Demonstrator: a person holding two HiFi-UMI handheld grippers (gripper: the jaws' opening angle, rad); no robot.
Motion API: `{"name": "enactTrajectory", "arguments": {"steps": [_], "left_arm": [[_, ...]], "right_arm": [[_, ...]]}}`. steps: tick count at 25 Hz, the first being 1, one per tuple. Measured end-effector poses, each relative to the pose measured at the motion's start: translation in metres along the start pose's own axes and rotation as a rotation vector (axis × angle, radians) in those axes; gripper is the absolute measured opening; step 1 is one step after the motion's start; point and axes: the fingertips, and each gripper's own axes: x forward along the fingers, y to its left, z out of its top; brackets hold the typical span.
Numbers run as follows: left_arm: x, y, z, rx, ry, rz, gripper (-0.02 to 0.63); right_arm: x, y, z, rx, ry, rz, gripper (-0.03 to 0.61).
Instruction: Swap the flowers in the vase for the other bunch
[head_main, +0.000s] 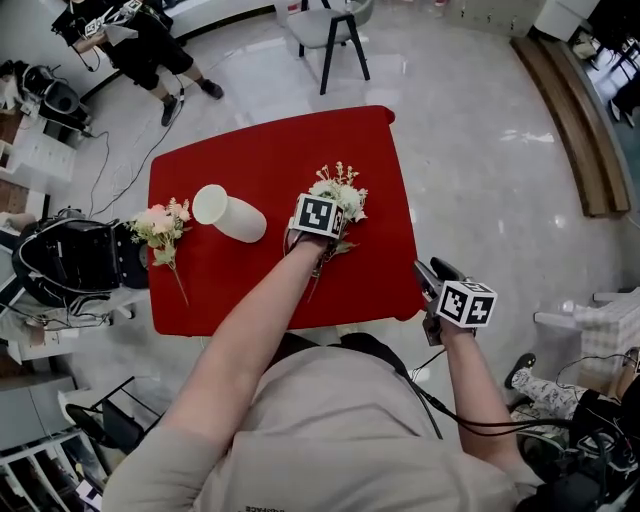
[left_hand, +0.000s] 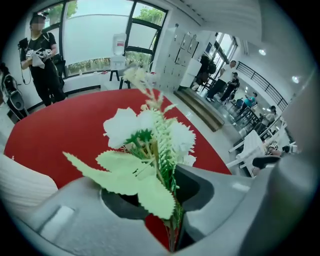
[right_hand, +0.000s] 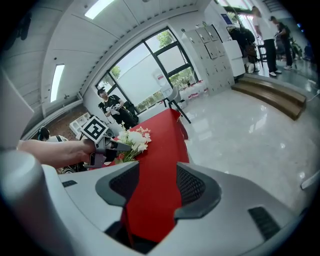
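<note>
A white vase (head_main: 228, 213) lies on its side on the red table (head_main: 270, 150), with no flowers in it. A pink bunch (head_main: 160, 225) rests at the table's left edge. The white bunch (head_main: 340, 195) lies right of the vase. My left gripper (head_main: 330, 238) is down on its stems and shut on them. In the left gripper view the stem runs through the narrow gap between the jaws (left_hand: 172, 220), with the white blooms (left_hand: 150, 130) ahead. My right gripper (head_main: 428, 270) hovers off the table's front right corner, open and holding nothing (right_hand: 157, 185).
A person (head_main: 140, 45) stands beyond the table's far left corner, and a stool (head_main: 335, 30) stands behind the table. A black bag (head_main: 70, 260) sits against the table's left side. Wooden steps (head_main: 570, 120) run along the right, above white racks (head_main: 610, 330).
</note>
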Motion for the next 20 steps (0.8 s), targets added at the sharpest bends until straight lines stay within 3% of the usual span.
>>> {"name": "enactTrajectory", "arguments": {"steps": [6,10,20], "left_arm": [[-0.022,0.004,0.006,-0.010,-0.062,-0.001,0.085],[-0.044,0.005,0.012,-0.015,-0.128,-0.012,0.074],[-0.138,-0.024,0.034,-0.028,-0.346,-0.152,0.067]], "right_arm": [[0.006,0.012,0.003,-0.009,0.001,0.018,0.238],[0.011,0.020,0.001,-0.023,0.006,0.025,0.236],[0.022,0.055,-0.010,-0.066,0.036,0.054,0.224]]}}
